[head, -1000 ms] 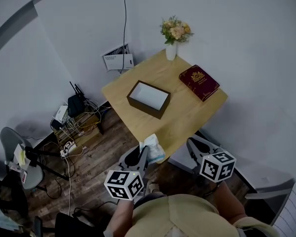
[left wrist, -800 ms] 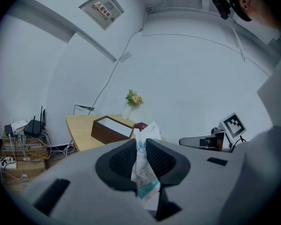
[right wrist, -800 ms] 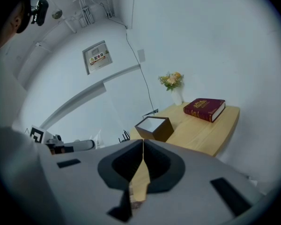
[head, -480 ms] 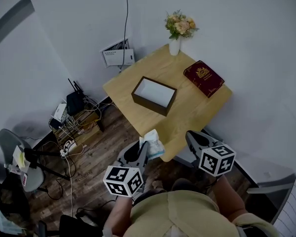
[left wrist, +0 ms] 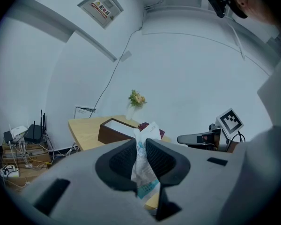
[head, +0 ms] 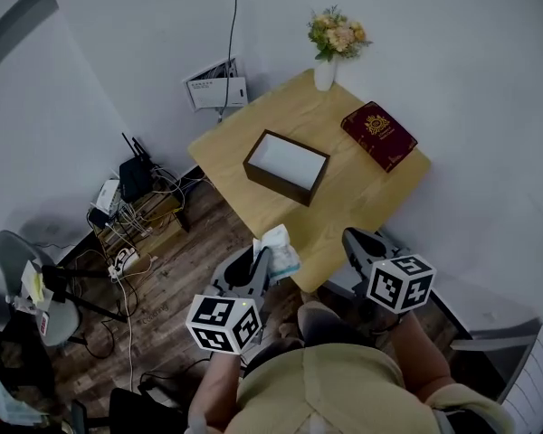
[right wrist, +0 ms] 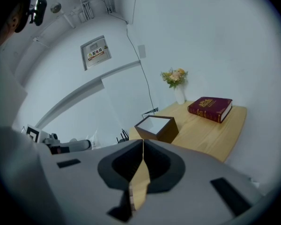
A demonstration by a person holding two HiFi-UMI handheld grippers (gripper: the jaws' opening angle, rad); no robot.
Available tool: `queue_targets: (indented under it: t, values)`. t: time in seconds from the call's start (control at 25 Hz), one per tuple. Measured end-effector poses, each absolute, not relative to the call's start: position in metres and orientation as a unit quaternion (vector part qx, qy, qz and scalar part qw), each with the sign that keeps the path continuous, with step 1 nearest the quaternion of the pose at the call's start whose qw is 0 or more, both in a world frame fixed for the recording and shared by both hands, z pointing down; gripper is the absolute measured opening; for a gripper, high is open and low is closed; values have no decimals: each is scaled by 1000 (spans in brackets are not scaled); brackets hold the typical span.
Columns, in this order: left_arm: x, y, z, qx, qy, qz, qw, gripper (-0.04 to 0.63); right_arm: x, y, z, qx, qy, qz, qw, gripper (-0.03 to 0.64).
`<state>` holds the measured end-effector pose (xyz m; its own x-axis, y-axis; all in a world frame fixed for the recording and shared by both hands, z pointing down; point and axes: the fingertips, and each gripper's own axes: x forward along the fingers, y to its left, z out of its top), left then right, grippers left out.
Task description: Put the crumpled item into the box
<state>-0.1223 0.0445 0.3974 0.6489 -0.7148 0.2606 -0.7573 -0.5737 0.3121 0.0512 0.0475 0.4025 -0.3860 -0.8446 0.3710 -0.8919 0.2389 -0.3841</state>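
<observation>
Wooden table [head: 366, 202], left gripper [left wrist: 141, 143] clamping crumpled packet [head: 279, 251], right gripper [right wrist: 142, 146] closed, empty

A small wooden table [head: 344, 208] stands in a white-walled corner with three things on it. An open dark brown box [head: 286, 166], pale inside, sits left of the middle. A red book [head: 378, 136] with a gold emblem lies flat toward the right edge. A white vase [head: 325, 73] of flowers [head: 338, 34] stands at the far corner. All three are well apart. On the plank floor [head: 185, 274] to the left lies a tangle of cables [head: 127, 262].
</observation>
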Motion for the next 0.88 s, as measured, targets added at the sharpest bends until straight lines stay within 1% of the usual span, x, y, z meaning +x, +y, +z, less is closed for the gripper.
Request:
queue_targets:
  t: [0.24, 0.88]
  values:
    - [-119, 24, 400, 878, -427, 53, 208, 80, 50, 17, 405, 536, -796, 275, 52, 29]
    - [-93, -60, 391, 869, -451, 59, 196, 80, 56, -69, 406, 489, -822, 286, 59, 31]
